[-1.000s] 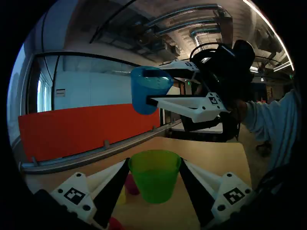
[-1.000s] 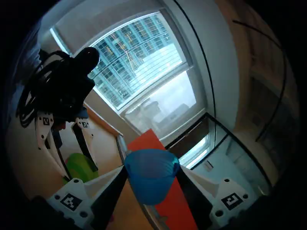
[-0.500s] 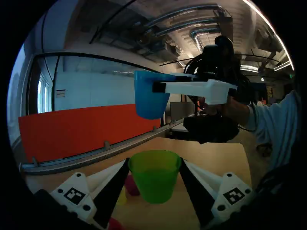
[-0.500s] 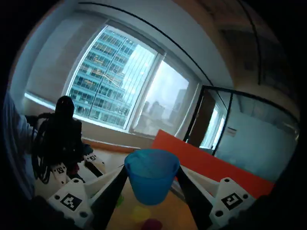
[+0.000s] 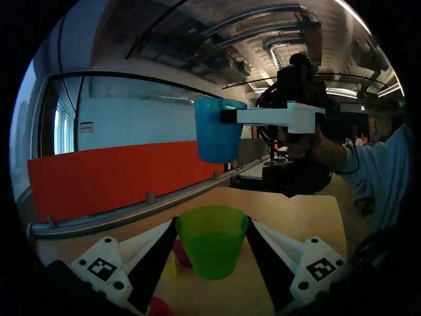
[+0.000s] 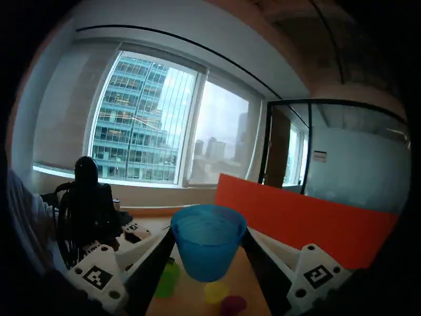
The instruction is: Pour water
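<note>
Our left hand-held gripper [image 5: 212, 226] pinches the green cup [image 5: 213, 250], and our right hand-held gripper [image 6: 208, 235] pinches the blue cup [image 6: 208, 245] higher up.

Left gripper view looked from close behind the green cup [image 5: 212, 247] at lower centre, across the table [image 5: 300, 205] toward the right gripper [image 5: 223, 117] at upper right, right gripper view sat close behind the blue cup [image 6: 209, 245], faced the windows [image 6: 142, 137], both shared the orange panel [image 5: 116, 174], table and cups
</note>
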Action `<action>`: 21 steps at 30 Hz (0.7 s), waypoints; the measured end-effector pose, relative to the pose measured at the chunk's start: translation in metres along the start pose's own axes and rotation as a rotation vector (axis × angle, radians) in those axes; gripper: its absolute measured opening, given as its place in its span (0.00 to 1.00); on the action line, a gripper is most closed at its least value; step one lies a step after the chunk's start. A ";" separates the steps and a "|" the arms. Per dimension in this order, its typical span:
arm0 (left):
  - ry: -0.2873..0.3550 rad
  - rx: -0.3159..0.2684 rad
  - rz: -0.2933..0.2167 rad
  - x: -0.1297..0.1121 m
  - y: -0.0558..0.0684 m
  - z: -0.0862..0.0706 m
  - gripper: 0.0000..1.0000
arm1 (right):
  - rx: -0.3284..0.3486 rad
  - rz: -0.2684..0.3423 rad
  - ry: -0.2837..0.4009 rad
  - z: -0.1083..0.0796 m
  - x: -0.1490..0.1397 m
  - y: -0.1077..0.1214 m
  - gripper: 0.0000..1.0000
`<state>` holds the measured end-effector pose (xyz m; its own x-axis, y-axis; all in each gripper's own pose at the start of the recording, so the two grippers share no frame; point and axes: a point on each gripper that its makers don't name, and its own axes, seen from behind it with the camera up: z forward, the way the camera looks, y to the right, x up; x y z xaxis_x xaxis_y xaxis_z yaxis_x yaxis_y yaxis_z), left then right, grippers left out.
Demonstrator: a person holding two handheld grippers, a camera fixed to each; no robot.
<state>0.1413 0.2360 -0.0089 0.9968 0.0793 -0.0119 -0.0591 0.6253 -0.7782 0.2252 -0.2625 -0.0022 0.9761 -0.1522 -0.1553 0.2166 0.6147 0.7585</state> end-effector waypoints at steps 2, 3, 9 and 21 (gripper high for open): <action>-0.002 0.006 0.001 -0.001 -0.002 -0.002 0.90 | -0.006 0.004 -0.007 -0.003 -0.005 0.003 0.90; -0.002 0.008 0.001 -0.001 -0.003 -0.003 0.90 | -0.010 0.006 -0.009 -0.004 -0.007 0.004 0.90; -0.010 0.024 0.004 -0.005 -0.009 -0.007 0.90 | -0.038 0.027 -0.025 -0.015 -0.020 0.017 0.90; -0.050 0.027 0.007 -0.026 -0.007 -0.009 0.90 | -0.048 0.072 -0.081 -0.034 -0.061 0.027 0.90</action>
<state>0.1161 0.2233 -0.0088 0.9924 0.1219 0.0145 -0.0681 0.6453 -0.7609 0.1721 -0.2103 0.0068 0.9847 -0.1676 -0.0484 0.1488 0.6623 0.7343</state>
